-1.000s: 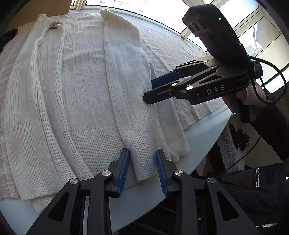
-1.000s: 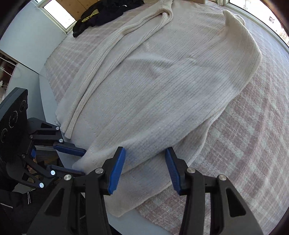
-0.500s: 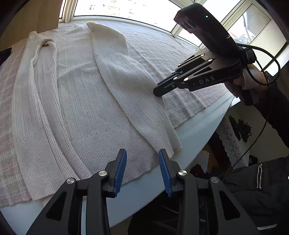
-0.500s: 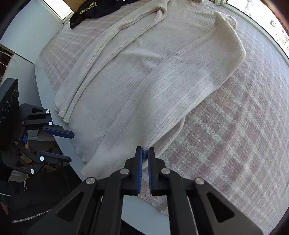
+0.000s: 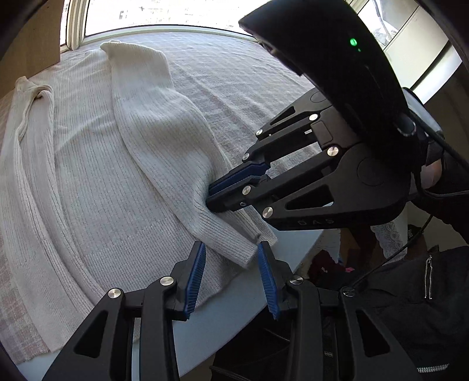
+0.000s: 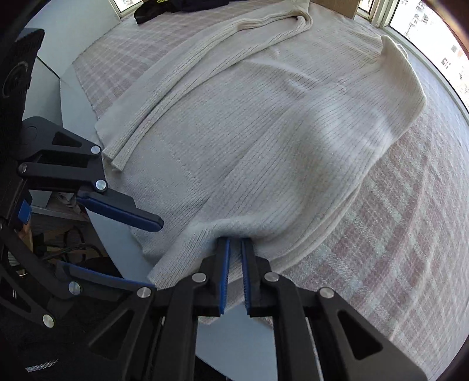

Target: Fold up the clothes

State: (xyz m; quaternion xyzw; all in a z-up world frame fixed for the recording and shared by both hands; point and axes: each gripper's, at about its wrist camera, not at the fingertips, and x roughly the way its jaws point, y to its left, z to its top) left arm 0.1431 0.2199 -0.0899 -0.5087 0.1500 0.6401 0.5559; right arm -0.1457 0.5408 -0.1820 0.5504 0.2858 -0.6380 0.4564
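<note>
A cream ribbed sweater (image 5: 88, 164) (image 6: 263, 117) lies spread flat on a plaid cloth, one sleeve (image 5: 164, 140) folded in over its body. My right gripper (image 6: 234, 240) (image 5: 212, 202) is shut on a pinched fold of that sleeve's edge, a little above the cuff. The fabric bunches at its pads. My left gripper (image 5: 231, 246) (image 6: 152, 255) stands open at the table's near edge. The sleeve cuff (image 5: 243, 252) lies between its tips, and the blue pads (image 5: 195, 278) do not press on it.
The pink-and-white plaid cloth (image 6: 395, 234) covers a pale round table (image 5: 222, 316), whose rim runs just under both grippers. A dark garment (image 6: 164, 8) lies at the far edge. A person's dark jacket (image 5: 416, 299) is close on the right. Windows line the far side.
My right gripper went from open to shut on the sleeve edge and drew it sideways, bunching it. My left gripper moved over to the cuff, still open.
</note>
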